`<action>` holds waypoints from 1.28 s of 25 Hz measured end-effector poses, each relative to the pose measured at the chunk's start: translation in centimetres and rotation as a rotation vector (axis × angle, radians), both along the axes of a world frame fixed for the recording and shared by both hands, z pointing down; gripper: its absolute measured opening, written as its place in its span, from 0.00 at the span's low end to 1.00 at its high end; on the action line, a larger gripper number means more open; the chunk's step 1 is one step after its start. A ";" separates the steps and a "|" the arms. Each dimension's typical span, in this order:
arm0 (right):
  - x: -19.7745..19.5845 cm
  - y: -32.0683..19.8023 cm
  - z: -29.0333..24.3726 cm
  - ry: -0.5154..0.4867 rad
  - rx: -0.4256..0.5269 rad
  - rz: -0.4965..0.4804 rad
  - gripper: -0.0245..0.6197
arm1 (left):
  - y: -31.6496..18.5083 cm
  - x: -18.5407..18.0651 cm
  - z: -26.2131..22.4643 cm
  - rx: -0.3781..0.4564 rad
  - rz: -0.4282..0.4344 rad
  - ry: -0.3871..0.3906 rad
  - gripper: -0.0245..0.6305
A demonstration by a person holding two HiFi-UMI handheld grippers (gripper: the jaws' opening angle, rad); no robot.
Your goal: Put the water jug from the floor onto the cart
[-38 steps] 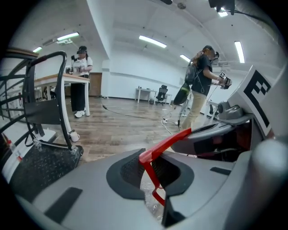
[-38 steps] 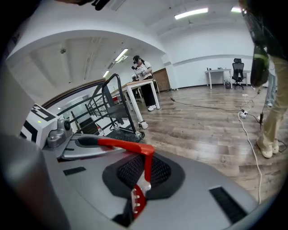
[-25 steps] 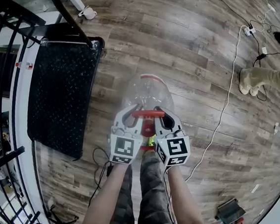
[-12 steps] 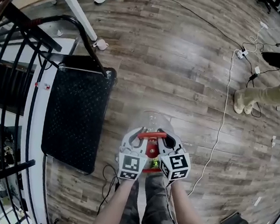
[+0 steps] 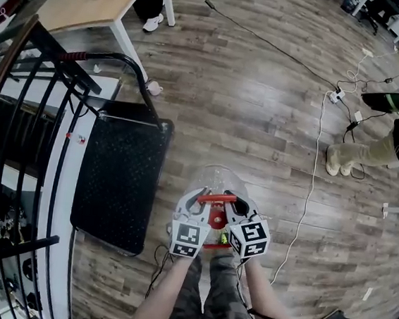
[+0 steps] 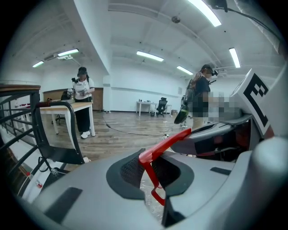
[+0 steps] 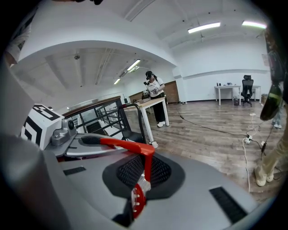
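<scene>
Clearly, the large clear plastic water jug [image 5: 215, 179] hung by its thin red plastic handle [image 5: 217, 198], apparently clear of the brown wooden plank floor [image 5: 274, 121], just to the right of the black diamond-plate platform cart [image 5: 115, 182]. We judged its smooth, rounded walls too slippery and too wide for jaws, so the handle was the only sound place to take hold. Whether water was inside we could not tell, but a filled jug would be heavy and would swing on that narrow bar. The left hand-held gripper [image 5: 200, 200] had its jaws closed on the handle's left end, the bar pinched between the black pads. The right hand-held gripper [image 5: 232, 205] was clamped tight on the right end. Both forearms reached forward side by side, close together, with the two hand-held grippers tilted somewhat downward and their marker cubes facing up. We reckoned a level, even hold by both would keep the jug from tipping.
</scene>
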State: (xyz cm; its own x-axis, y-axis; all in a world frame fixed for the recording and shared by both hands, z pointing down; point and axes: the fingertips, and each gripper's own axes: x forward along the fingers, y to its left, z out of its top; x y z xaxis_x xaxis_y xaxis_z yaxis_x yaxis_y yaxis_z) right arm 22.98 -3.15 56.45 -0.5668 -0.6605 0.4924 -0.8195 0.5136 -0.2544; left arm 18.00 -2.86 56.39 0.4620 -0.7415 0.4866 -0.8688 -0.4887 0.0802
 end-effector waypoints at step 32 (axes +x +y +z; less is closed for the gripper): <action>-5.6 3.2 -16.9 -0.029 0.071 -0.064 0.07 | 3.6 -5.3 -16.3 0.042 -0.011 0.083 0.09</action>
